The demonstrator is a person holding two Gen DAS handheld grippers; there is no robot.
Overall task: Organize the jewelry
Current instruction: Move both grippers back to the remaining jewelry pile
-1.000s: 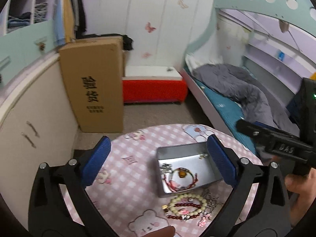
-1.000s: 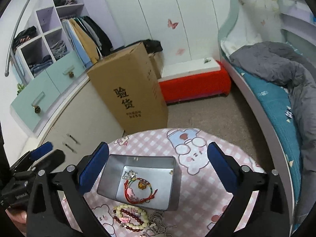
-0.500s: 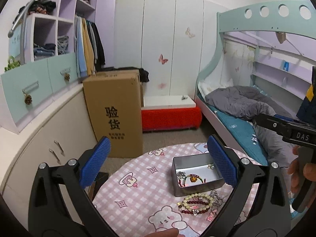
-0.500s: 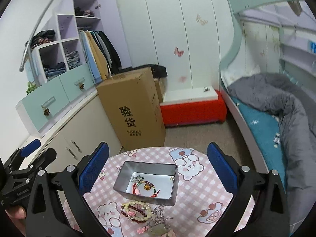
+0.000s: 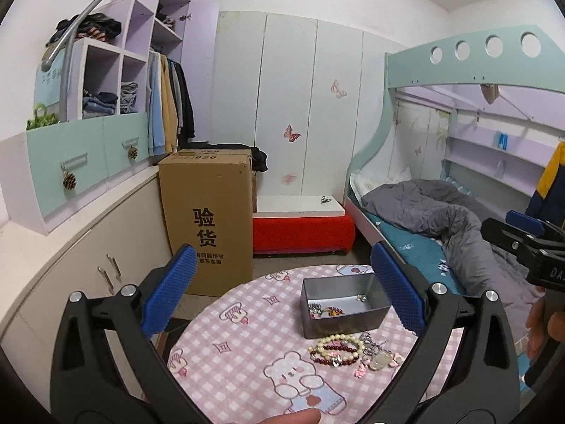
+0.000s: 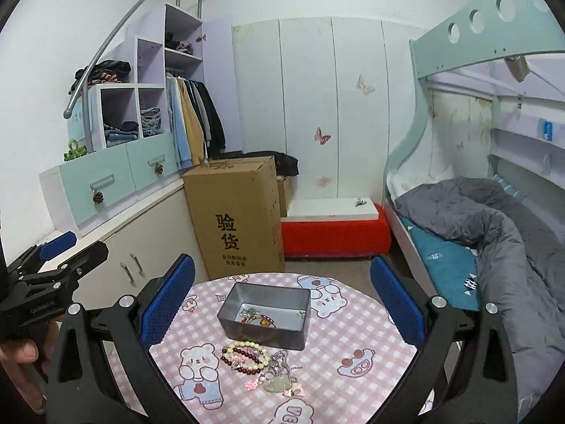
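A child's bedroom; the pink checked tabletop [image 6: 353, 371] sits low in frame. Both the left hand-held gripper [image 5: 282, 289] and right hand-held gripper [image 6: 280, 295] have pulled back, jaws spread and empty. The tin [image 6: 265, 312] holds some pieces (bracelets [image 6: 245, 353] remain outside), so sorting looks unfinished.

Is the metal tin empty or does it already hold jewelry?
Not empty: the tin holds a few pieces; beaded bracelets lie outside on the table.

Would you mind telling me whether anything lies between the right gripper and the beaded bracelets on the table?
Nothing visible does. The right gripper is open above the table, and the beaded bracelets lie uncovered just in front of the metal tin.
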